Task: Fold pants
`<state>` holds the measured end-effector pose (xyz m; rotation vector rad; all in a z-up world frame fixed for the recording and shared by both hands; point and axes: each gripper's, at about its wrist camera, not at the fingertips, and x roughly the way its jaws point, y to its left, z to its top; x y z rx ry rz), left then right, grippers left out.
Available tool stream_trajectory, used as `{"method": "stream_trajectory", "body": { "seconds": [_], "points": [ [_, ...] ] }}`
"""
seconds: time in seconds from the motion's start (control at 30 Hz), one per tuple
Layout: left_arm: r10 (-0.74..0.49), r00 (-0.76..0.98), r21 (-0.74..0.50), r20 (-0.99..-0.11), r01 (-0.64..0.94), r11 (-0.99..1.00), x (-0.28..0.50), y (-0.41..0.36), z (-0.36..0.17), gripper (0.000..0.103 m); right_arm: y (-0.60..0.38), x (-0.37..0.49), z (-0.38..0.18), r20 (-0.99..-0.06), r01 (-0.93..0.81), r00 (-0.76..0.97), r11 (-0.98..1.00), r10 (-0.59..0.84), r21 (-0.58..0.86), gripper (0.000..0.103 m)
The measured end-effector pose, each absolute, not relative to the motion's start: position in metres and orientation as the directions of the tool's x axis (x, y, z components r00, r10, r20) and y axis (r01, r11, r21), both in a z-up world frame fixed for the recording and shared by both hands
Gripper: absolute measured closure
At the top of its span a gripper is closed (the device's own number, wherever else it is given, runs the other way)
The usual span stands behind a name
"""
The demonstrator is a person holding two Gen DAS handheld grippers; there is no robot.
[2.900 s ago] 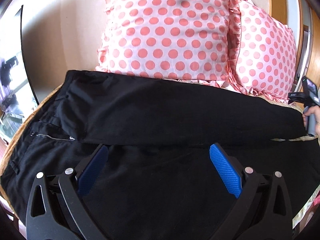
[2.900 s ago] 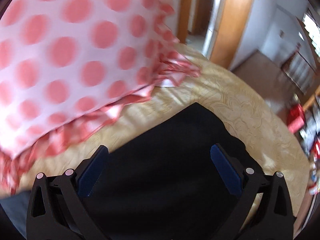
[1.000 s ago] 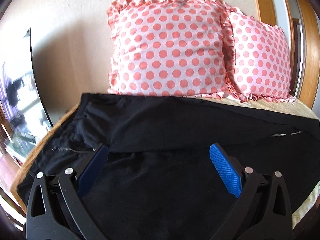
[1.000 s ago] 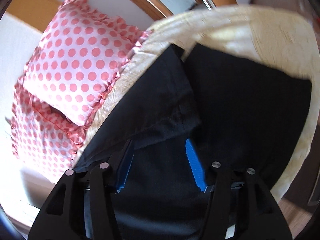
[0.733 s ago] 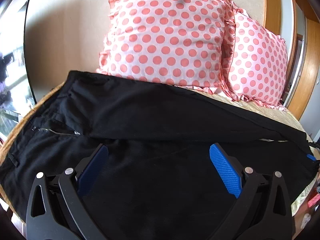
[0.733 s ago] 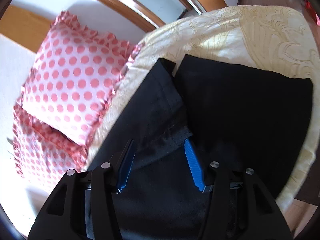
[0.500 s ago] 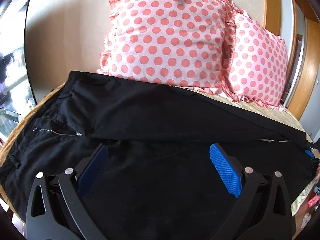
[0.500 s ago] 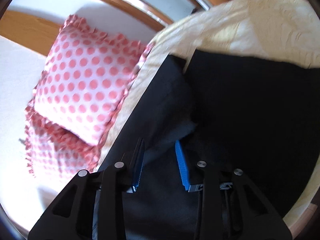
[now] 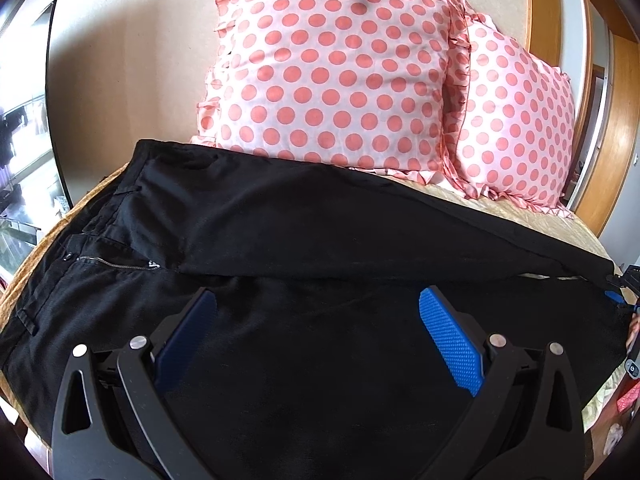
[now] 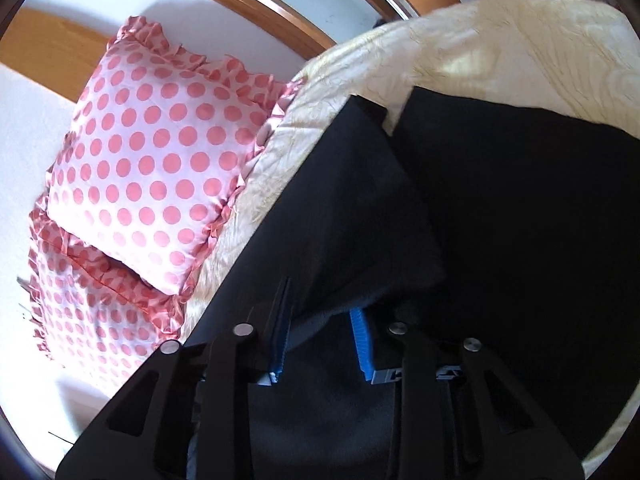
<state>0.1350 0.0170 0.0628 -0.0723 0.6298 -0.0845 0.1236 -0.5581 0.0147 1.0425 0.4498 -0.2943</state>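
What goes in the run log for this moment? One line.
left gripper: open, above pants | right gripper: closing on hem | pillows behind

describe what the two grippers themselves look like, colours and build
Both the left gripper and right gripper have glossy black plastic frames with triangular cut-outs and round silver pivot bolts. Each finger carries a bright blue pad with a fine dotted grip texture. No cables or sleeves show.

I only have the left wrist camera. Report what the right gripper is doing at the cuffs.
Observer: The right gripper has its jaws narrowed around the hem of the upper leg of the pants; cloth sits between them.
Operator: Confirm it's clamped.
Observer: Can't tell; a gap shows between the pads.
Operator: Give me the lower leg's cuff.
Observer: It lies flat, with bedspread showing beyond it.
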Motion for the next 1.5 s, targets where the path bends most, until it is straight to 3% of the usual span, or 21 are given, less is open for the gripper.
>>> {"method": "stream_trajectory", "body": {
  "seconds": [0.03, 0.07, 0.43, 0.7, 0.87, 0.93, 1.0, 1.07, 1.2, 1.3, 1.33, 1.4, 1.43, 1.47, 1.5],
  "points": [
    [-0.093, 0.808, -0.091, -0.581, 0.049, 0.995, 0.135, 0.019, 0.064, 0.002, -0.559, 0.127, 0.014, -0.476, 0.418, 0.879, 0.487, -0.005, 0.767, 0.091],
    [-0.092, 0.809, -0.092, -0.580, 0.047, 0.995, 0.135, 0.021, 0.064, 0.002, -0.560, 0.129, 0.010, -0.447, 0.381, 0.894, 0.483, 0.026, 0.789, 0.100],
    [-0.063, 0.818, -0.105, -0.572, 0.003, 0.994, 0.146, 0.049, 0.078, 0.002, -0.562, 0.047, 0.023, -0.143, 0.105, 0.989, 0.462, 0.049, 0.881, 0.100],
    [-0.113, 0.782, -0.220, -0.613, -0.031, 0.975, 0.236, 0.074, 0.112, 0.002, -0.568, 0.047, 0.000, -0.246, 0.201, 0.968, 0.434, 0.049, 0.878, 0.100],
    [-0.033, 0.674, -0.215, -0.738, -0.189, 0.958, 0.335, 0.084, 0.110, 0.002, -0.569, 0.048, -0.005, -0.269, 0.223, 0.962, 0.423, 0.050, 0.878, 0.100],
    [0.024, 0.598, -0.183, -0.801, -0.283, 0.942, 0.379, 0.092, 0.099, 0.007, -0.569, 0.045, -0.006, -0.270, 0.224, 0.961, 0.429, 0.049, 0.875, 0.100],
    [0.080, 0.527, -0.127, -0.846, -0.345, 0.930, 0.409, 0.098, 0.087, 0.020, -0.569, 0.044, -0.006, -0.276, 0.227, 0.960, 0.440, 0.048, 0.869, 0.100],
    [0.109, 0.460, -0.092, -0.881, -0.393, 0.915, 0.434, 0.103, 0.074, 0.026, -0.569, 0.045, -0.005, -0.282, 0.231, 0.958, 0.450, 0.049, 0.863, 0.100],
    [0.179, 0.420, -0.042, -0.890, -0.466, 0.884, 0.455, 0.115, 0.061, 0.026, -0.569, 0.049, -0.003, -0.296, 0.238, 0.954, 0.466, 0.055, 0.852, 0.100],
    [0.151, 0.395, -0.078, -0.906, -0.505, 0.859, 0.464, 0.127, 0.049, 0.028, -0.569, 0.052, -0.002, -0.306, 0.245, 0.950, 0.479, 0.054, 0.843, 0.100],
    [0.136, 0.392, -0.097, -0.910, -0.519, 0.849, 0.466, 0.132, 0.044, 0.033, -0.569, 0.052, -0.002, -0.307, 0.244, 0.950, 0.481, 0.054, 0.842, 0.100],
    [0.084, 0.401, -0.161, -0.912, -0.539, 0.827, 0.463, 0.142, 0.038, 0.066, -0.569, 0.053, -0.002, -0.306, 0.241, 0.950, 0.484, 0.057, 0.841, 0.100],
    [0.074, 0.417, -0.186, -0.906, -0.549, 0.815, 0.459, 0.145, 0.038, 0.073, -0.569, 0.053, -0.002, -0.305, 0.240, 0.951, 0.486, 0.058, 0.840, 0.100],
    [0.066, 0.443, -0.216, -0.894, -0.555, 0.803, 0.454, 0.150, 0.040, 0.087, -0.569, 0.053, -0.001, -0.305, 0.239, 0.951, 0.490, 0.058, 0.838, 0.100],
    [0.055, 0.475, -0.247, -0.878, -0.551, 0.797, 0.446, 0.154, 0.044, 0.091, -0.569, 0.054, -0.001, -0.305, 0.239, 0.951, 0.495, 0.057, 0.836, 0.100]
  ]
}}
